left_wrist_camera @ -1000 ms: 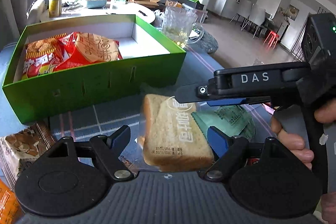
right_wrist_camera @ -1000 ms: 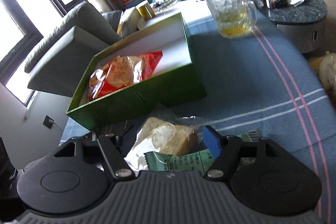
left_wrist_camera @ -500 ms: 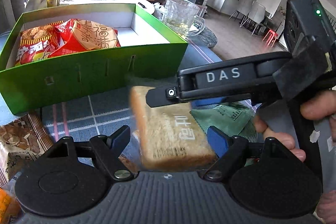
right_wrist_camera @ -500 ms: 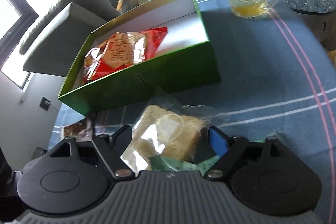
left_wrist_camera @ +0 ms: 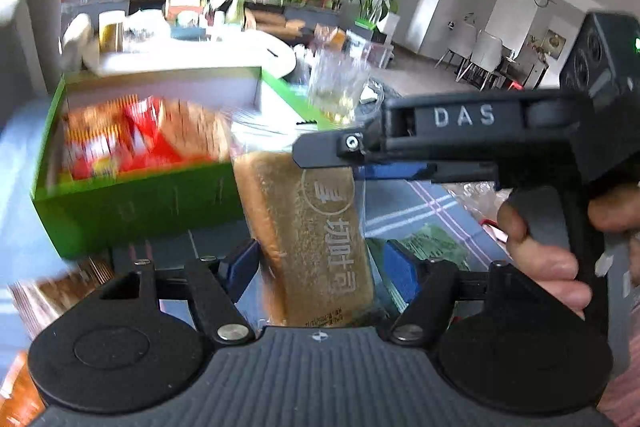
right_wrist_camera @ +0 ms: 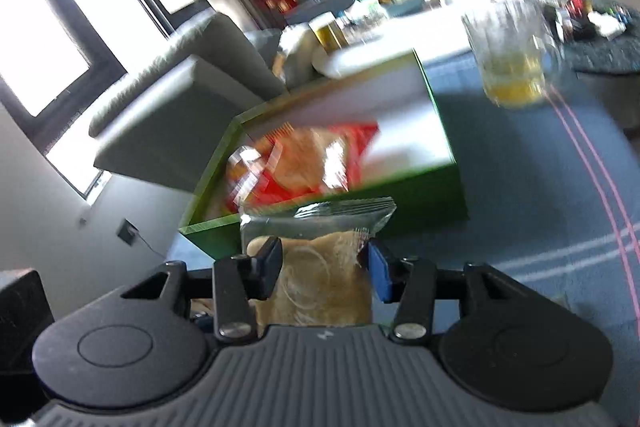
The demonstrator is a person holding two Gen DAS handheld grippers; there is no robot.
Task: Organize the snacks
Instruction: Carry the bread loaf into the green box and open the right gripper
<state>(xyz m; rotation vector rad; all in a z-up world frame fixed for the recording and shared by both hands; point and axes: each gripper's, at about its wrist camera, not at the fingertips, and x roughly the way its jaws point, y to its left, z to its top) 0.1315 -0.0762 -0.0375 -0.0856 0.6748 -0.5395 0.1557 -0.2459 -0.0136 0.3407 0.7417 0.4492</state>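
A clear-wrapped slice of bread [right_wrist_camera: 320, 279] is held upright between the fingers of my right gripper [right_wrist_camera: 325, 269], lifted above the blue cloth. It also shows in the left wrist view [left_wrist_camera: 316, 239], standing between the open fingers of my left gripper [left_wrist_camera: 320, 269], which do not press it. The right gripper [left_wrist_camera: 352, 163] reaches in from the right there, above the bread. The green box [right_wrist_camera: 420, 195] lies ahead with red snack bags [right_wrist_camera: 304, 163] in its left half; it also shows in the left wrist view [left_wrist_camera: 140, 203].
A green snack packet [left_wrist_camera: 434, 243] lies on the striped blue cloth [right_wrist_camera: 540, 187] at the right. A brown packet [left_wrist_camera: 52, 291] lies at the left. A glass mug [right_wrist_camera: 510, 55] with yellow drink stands behind the box. A grey sofa [right_wrist_camera: 172, 99] is at the left.
My right gripper has shut on the bread packet and lifted it off the cloth, tilting it upright. Both views have swung and are blurred by motion.
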